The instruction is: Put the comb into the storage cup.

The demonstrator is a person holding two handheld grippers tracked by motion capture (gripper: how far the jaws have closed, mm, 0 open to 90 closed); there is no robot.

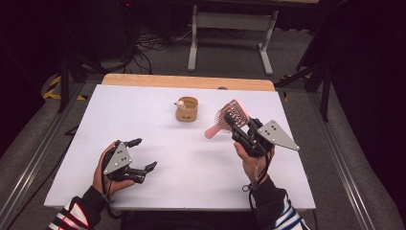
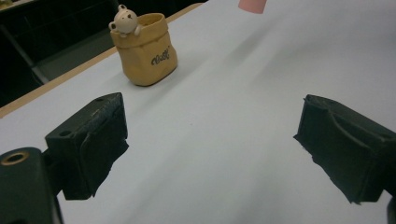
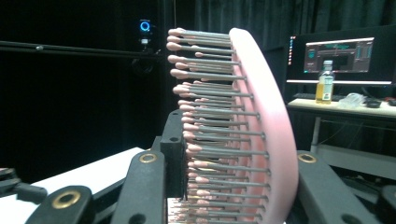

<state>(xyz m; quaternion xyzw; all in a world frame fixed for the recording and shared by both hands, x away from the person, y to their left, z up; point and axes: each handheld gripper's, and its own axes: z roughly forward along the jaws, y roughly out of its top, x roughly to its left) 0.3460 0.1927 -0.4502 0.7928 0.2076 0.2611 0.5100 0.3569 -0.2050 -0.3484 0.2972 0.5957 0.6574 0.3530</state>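
The pink hairbrush (image 1: 229,118) is clamped in the right gripper (image 1: 235,125), at three o'clock of the bear pot (image 1: 186,109); the left gripper (image 1: 142,154) is held wide, empty.

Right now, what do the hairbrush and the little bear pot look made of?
Hairbrush: looks like smooth pink plastic with a soft sheen; thin grey pins, possibly metal, tipped with pink balls. Bear pot: likely glazed ceramic or resin, tan and slightly glossy, moulded with bag-like creases.

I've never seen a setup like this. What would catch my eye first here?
Probably the pink hairbrush, clamped by its bristled head in the right claw and held above the white table, right of centre. Next, the small tan pot with a toy bear on its rim, near the table's far edge. The left claw hangs open, holding nothing, at the near left.
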